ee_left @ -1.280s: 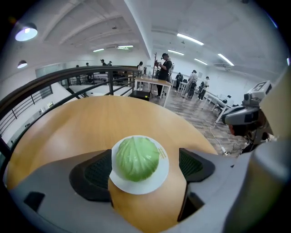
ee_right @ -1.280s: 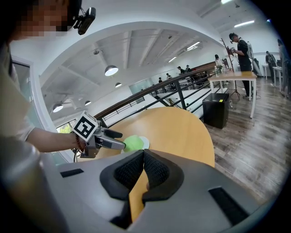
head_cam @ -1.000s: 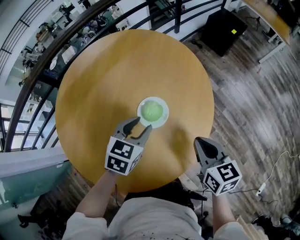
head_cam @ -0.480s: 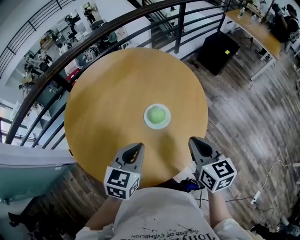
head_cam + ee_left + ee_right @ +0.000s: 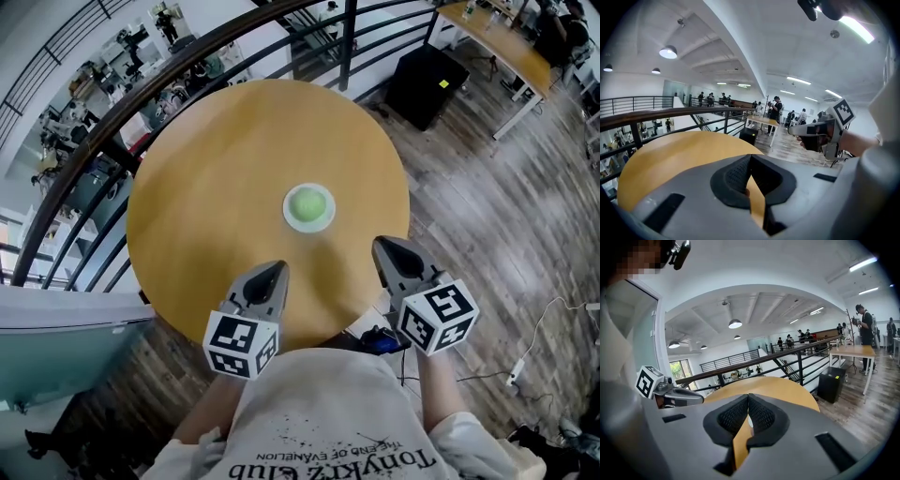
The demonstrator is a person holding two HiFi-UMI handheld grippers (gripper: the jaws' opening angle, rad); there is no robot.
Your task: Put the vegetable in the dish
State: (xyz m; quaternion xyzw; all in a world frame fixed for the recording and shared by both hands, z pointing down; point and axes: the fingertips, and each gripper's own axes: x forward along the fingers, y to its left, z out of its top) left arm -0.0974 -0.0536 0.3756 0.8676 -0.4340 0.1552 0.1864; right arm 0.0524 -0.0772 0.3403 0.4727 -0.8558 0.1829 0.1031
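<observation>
Count one green vegetable (image 5: pixel 308 203), round and pale, lying inside one white dish (image 5: pixel 290 218). Find that single dish standing near the middle of one round wooden table (image 5: pixel 206 178).

Record two hand-held grippers above the table's near edge, both well apart from the dish and side by side. Note the left gripper (image 5: pixel 273 273) with jaws pressed together at the tips, pinching nothing; see only bare tabletop past its pads in the left gripper view. Note the right gripper (image 5: pixel 385 247) likewise closed tight and empty, pointing toward the table.

Beyond the table, log one dark metal railing (image 5: pixel 349 42) curving round the far side, one black box (image 5: pixel 427 84) on the plank floor (image 5: pixel 487 206), and one long desk (image 5: pixel 497 47) at upper right.
</observation>
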